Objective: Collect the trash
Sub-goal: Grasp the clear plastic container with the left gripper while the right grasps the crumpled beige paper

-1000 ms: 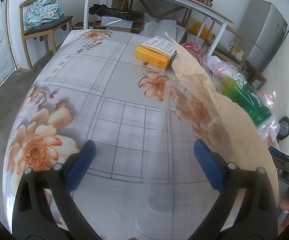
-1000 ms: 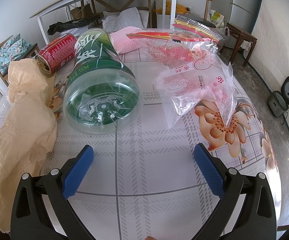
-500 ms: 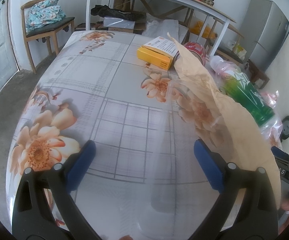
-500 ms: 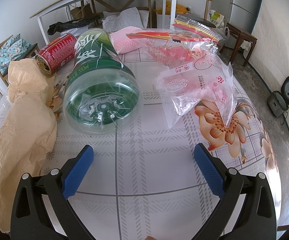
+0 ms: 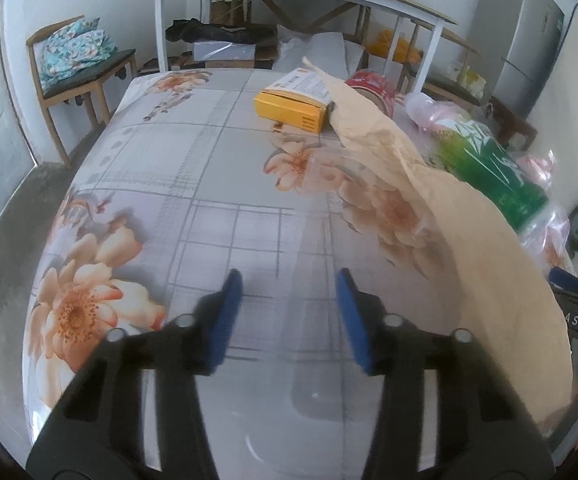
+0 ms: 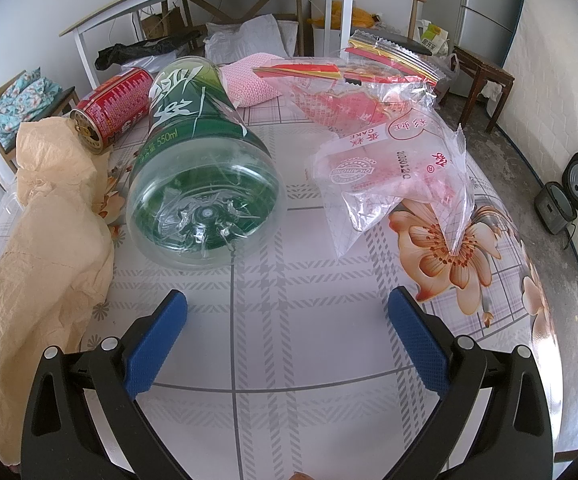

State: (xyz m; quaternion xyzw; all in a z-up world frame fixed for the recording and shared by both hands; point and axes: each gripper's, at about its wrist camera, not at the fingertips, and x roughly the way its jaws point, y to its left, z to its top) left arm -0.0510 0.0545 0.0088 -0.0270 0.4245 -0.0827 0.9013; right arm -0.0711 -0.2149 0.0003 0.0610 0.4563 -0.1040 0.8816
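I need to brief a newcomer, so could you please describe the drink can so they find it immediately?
On the floral table, look behind the tan paper bag, left of the green bottle. The red can lies on its side, the only metal item there.

My black left gripper with blue pads sits half-closed and empty, my matching right gripper spread wide.

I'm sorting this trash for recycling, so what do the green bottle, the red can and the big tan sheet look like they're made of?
Green bottle: clear, glossy plastic, judging by its see-through moulded base and printed film label.
Red can: probably thin metal; shiny gold rim at its end, glossy printed wall.
Tan sheet: matte, finely wrinkled, with soft crumpled folds; looks like paper, though thin plastic film can't be ruled out.
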